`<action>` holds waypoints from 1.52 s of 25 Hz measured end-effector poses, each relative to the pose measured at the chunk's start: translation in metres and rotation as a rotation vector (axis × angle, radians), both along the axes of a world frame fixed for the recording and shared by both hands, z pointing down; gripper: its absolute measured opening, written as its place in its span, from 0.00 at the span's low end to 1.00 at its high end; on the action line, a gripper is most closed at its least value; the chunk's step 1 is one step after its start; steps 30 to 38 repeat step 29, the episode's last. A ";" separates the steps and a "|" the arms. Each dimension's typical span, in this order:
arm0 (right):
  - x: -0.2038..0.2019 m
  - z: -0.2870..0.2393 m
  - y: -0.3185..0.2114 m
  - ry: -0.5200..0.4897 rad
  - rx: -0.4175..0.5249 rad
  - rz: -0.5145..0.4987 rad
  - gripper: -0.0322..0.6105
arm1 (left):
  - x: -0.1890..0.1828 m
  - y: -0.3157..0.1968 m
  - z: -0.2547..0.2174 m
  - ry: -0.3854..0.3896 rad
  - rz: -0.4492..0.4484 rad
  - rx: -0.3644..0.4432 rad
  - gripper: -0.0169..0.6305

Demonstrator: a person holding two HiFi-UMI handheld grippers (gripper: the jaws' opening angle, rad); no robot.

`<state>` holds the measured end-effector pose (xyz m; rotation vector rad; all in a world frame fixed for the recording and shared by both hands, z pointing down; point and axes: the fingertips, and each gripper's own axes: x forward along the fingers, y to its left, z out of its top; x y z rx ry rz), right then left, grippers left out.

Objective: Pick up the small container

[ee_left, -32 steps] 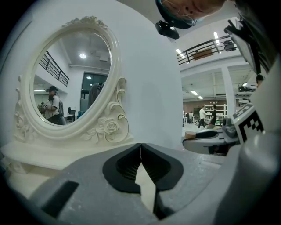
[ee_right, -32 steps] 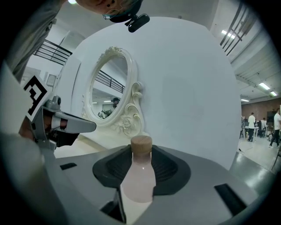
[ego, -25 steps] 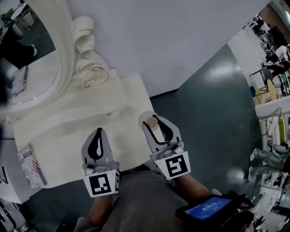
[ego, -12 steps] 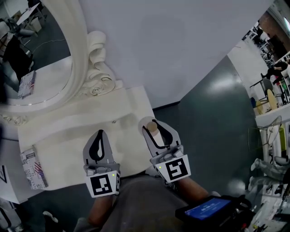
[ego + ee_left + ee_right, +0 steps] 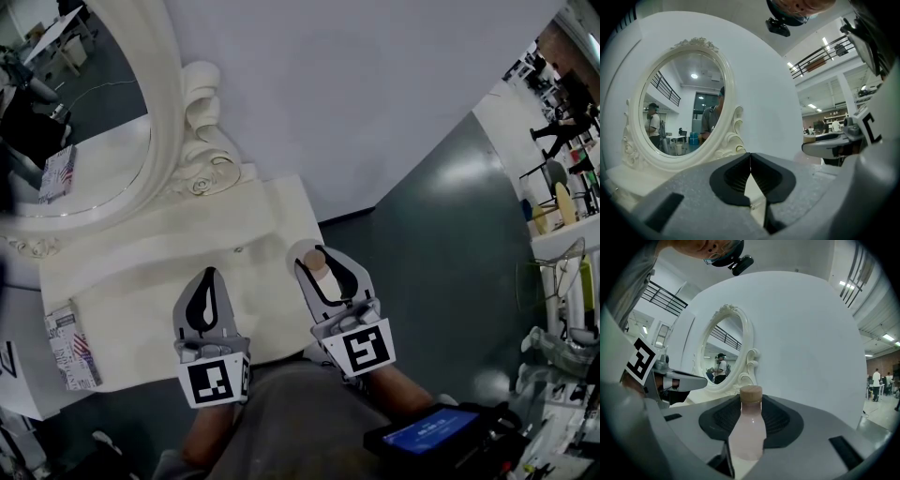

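The right gripper [image 5: 316, 255] is clamped on the small container [image 5: 316, 262], a pale pink bottle with a tan cap. In the right gripper view the bottle stands upright between the dark pads [image 5: 780, 420]. Seen from the head view, it is held by the right front corner of the white dressing table [image 5: 141, 291], at five o'clock from the oval mirror [image 5: 84, 122]. The left gripper [image 5: 205, 277] hovers at eight o'clock from the bottle. Its jaws are pressed together on nothing, and it points towards the mirror's carved frame [image 5: 202, 141].
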<state>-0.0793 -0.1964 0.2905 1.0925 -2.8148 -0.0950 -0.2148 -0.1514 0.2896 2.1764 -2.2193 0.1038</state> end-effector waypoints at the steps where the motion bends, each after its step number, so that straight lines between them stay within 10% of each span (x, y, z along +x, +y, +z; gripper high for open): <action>1: 0.000 0.001 0.000 -0.001 -0.001 0.000 0.27 | 0.000 0.000 0.001 0.000 0.000 0.000 0.05; 38: 0.004 0.002 -0.007 -0.007 -0.005 0.001 0.27 | 0.005 -0.009 0.003 0.000 0.007 -0.007 0.05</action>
